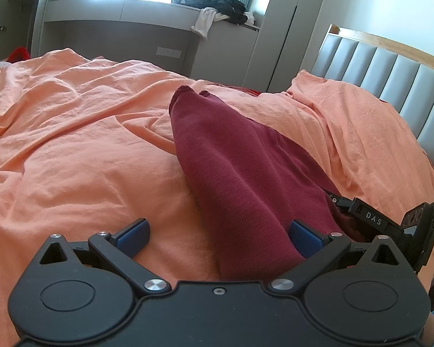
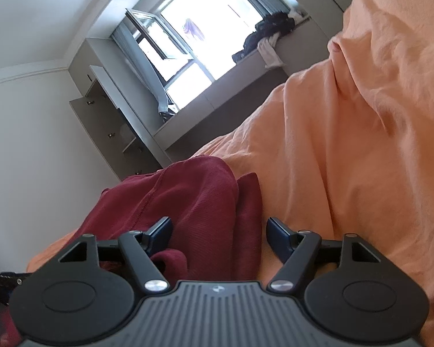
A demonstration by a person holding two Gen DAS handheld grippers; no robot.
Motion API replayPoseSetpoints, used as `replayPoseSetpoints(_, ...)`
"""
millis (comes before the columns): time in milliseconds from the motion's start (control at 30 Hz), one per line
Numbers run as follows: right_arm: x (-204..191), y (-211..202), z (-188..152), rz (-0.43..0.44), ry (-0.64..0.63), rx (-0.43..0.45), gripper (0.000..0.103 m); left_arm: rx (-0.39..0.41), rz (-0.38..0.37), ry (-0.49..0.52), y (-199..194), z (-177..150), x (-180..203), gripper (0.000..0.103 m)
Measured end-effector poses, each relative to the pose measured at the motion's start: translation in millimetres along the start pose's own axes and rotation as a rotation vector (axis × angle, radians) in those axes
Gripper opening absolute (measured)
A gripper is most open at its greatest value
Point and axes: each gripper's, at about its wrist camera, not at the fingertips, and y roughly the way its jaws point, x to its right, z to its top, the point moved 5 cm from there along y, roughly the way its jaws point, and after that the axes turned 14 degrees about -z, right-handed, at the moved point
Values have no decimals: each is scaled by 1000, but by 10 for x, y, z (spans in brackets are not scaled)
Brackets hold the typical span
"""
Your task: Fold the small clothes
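A dark red knit garment (image 1: 240, 162) lies on the orange bed sheet (image 1: 72, 133), stretching away from the camera toward the pillow. My left gripper (image 1: 220, 235) is open, its blue pads (image 1: 303, 235) on either side of the garment's near end. The right gripper's black body (image 1: 390, 222) shows at the garment's right edge. In the right wrist view the same garment (image 2: 188, 202) lies bunched on the sheet (image 2: 347, 159). My right gripper (image 2: 218, 231) is open with the cloth between and under its fingers, not clamped.
An orange pillow (image 1: 347, 121) lies against the grey padded headboard (image 1: 390, 69). A grey window ledge (image 1: 147, 14) holds a heap of dark and white clothes (image 1: 214, 5). Grey cabinets (image 2: 107, 121) stand beside the window. Something red (image 1: 18, 53) lies at the bed's far left edge.
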Motion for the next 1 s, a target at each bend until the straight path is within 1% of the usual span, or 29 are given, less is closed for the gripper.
replayPoseSetpoints(100,-25,-4,18,-9,-8,-5,73,-7,-8,-7,7,21,-8,102)
replayPoseSetpoints(167,-48,-8,23,-6,-8,-6,66,-10,-11,-10,16,31,-10,101)
replayPoseSetpoints(200,-65,-15,26,-6,-11,-5,64,-11,-13,-10,18,36,-4,100)
replayPoseSetpoints(267,-132,-35,32,-7,-32,-2,55,-13,-17,-5,21,35,16,98)
replayPoseSetpoints(333,-151,-45,49,-10,-44,-3,52,-14,-21,1,21,40,19,96)
replayPoseSetpoints(433,-162,-61,46,-19,-55,3,50,-13,-28,4,16,38,37,93)
replayPoseSetpoints(533,-175,-78,14,-22,-50,24,46,-13,-40,13,5,34,48,87)
replayPoseSetpoints(633,-230,-100,-5,-39,-59,42,41,-14,-60,15,1,32,68,78)
replayPoseSetpoints(667,-234,-125,-9,-45,-69,48,39,-16,-76,8,-1,31,70,72)
replayPoseSetpoints(700,-267,-142,-10,-57,-83,54,38,-18,-98,-5,-1,33,65,63)
replayPoseSetpoints(767,-300,-176,-17,-83,-106,59,37,-24,-142,-58,3,38,22,56)
replayPoseSetpoints(800,-330,-189,-16,-98,-117,62,37,-24,-151,-76,5,38,0,52)
replayPoseSetpoints(900,-430,-229,-15,-134,-141,74,34,-15,-161,-94,5,48,-5,42)
replayPoseSetpoints(1000,-566,-314,-31,-159,-188,106,31,-2,-152,-64,-14,49,51,34)
